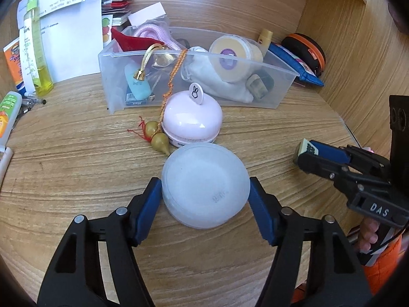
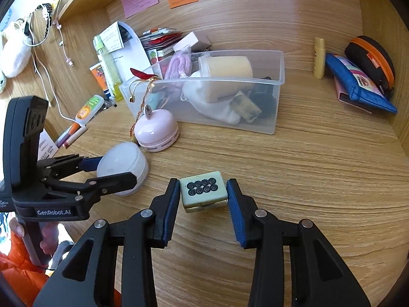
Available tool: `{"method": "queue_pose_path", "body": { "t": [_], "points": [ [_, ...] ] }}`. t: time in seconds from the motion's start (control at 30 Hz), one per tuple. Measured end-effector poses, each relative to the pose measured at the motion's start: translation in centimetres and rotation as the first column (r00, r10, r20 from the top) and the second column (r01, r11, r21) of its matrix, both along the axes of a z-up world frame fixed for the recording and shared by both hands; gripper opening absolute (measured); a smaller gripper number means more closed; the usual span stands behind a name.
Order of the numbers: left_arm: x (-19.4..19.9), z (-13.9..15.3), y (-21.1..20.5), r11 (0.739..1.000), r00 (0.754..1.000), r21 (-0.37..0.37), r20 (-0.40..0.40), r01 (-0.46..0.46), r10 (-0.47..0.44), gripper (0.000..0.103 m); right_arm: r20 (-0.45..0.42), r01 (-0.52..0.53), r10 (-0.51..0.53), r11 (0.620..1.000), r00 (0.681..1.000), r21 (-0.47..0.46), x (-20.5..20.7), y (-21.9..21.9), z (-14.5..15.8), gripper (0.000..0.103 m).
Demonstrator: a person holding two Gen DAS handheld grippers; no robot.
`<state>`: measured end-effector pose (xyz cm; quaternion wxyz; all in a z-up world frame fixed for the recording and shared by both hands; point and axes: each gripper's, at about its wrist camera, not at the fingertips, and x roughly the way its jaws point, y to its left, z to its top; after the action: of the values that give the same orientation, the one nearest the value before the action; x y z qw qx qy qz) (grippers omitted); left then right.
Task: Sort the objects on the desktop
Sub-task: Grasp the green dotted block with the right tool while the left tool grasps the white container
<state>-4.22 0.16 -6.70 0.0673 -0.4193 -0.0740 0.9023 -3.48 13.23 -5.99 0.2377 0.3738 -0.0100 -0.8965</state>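
Note:
My left gripper (image 1: 205, 192) is shut on a round white plastic container (image 1: 205, 188) that rests on the wooden desk; it also shows in the right wrist view (image 2: 122, 163). My right gripper (image 2: 203, 192) is shut on a pale green mahjong tile (image 2: 203, 190) with black circles, low over the desk. In the left wrist view the right gripper (image 1: 306, 157) and the tile (image 1: 304, 148) show at the right. A clear plastic bin (image 1: 271, 97) holding several items stands behind. A pink round case (image 1: 191, 120) sits in front of the bin.
A gold gourd charm (image 1: 157, 138) on an orange cord hangs out of the bin. Bottles (image 1: 38, 51), papers and tubes lie at the left. A blue pouch (image 2: 358, 84), an orange-rimmed case (image 2: 370, 61) and a yellow tube (image 2: 319, 57) lie at the right by the wooden wall.

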Motion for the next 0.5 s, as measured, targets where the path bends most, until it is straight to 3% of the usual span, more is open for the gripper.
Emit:
{"method": "queue_pose_path", "body": {
  "t": [0.5],
  "points": [
    [1.3,2.7,-1.7,0.999,0.996,0.017,-0.078,-0.036,0.037,0.065,-0.062,0.014,-0.015,1.0,0.998,-0.012,-0.4,0.2,2.5,0.034]
  ]
}}
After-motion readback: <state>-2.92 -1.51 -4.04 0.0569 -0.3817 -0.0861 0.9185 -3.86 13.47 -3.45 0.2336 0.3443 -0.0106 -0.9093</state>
